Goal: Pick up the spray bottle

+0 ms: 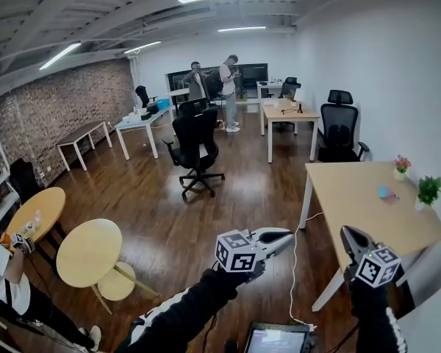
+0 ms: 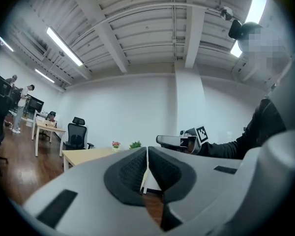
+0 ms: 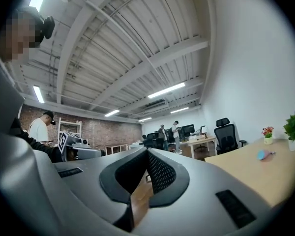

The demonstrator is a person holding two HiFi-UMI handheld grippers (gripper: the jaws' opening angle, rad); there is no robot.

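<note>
No spray bottle can be told for certain. A small blue and pink thing (image 1: 386, 192) lies on the light wooden table (image 1: 360, 204) at the right, near two small potted plants (image 1: 428, 190); it also shows in the right gripper view (image 3: 264, 154). My left gripper (image 1: 285, 236) is held level in the air over the floor, left of the table, jaws shut with nothing between them (image 2: 147, 154). My right gripper (image 1: 348, 234) hovers at the table's near corner, also shut and holding nothing (image 3: 147, 152). Each gripper sees the other: the right gripper (image 2: 179, 140), the left gripper (image 3: 81, 151).
A black office chair (image 1: 197, 147) stands mid-floor, another (image 1: 339, 127) behind the table. Two round tables (image 1: 95, 252) are at the left beside a seated person (image 1: 4, 278). Two people (image 1: 226, 87) stand at the back. A screen (image 1: 277, 340) and a white cable (image 1: 294, 271) lie below.
</note>
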